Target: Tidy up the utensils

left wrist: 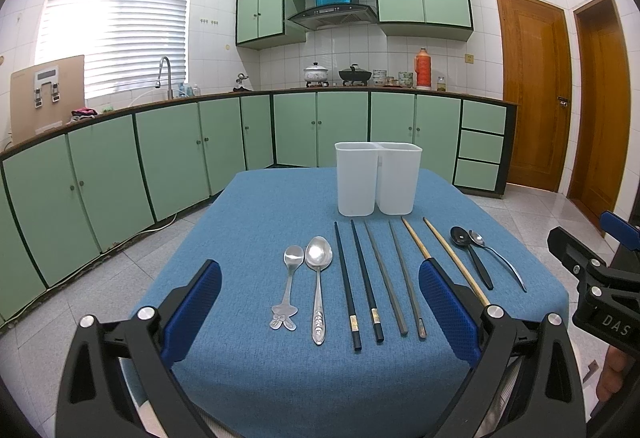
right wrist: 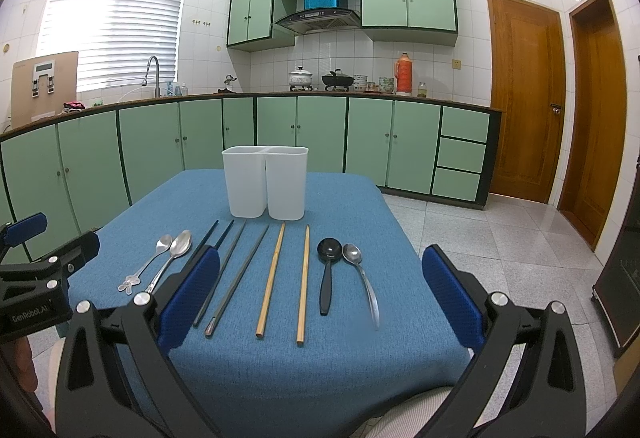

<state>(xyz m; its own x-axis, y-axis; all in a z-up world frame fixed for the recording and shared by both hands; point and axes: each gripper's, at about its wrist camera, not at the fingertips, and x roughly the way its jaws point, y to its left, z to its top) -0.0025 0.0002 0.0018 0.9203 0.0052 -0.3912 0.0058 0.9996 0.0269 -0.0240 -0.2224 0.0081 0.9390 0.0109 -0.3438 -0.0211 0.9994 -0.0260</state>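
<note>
A white two-compartment holder (left wrist: 376, 178) (right wrist: 266, 182) stands upright at the far side of the blue-clothed table (left wrist: 248, 222) (right wrist: 360, 206). In front of it lies a row of utensils: two silver spoons (left wrist: 318, 278) (right wrist: 176, 250) at the left, two dark chopsticks (left wrist: 362, 278), two grey metal chopsticks (left wrist: 386, 278) (right wrist: 236, 274), two wooden chopsticks (right wrist: 274, 278), then a black spoon (right wrist: 328, 266) (left wrist: 470, 254) and a silver spoon (right wrist: 360, 274) at the right. My left gripper (left wrist: 320, 302) is open above the near edge, over the left half of the row. My right gripper (right wrist: 320, 290) is open over the right half. Neither holds anything.
Green kitchen cabinets (left wrist: 160, 154) and a counter run behind the table, with pots and a red flask (left wrist: 423, 68) on it. Wooden doors (right wrist: 524, 94) are at the right. Tiled floor (right wrist: 480, 230) surrounds the table. Each gripper's body shows at the edge of the other's view.
</note>
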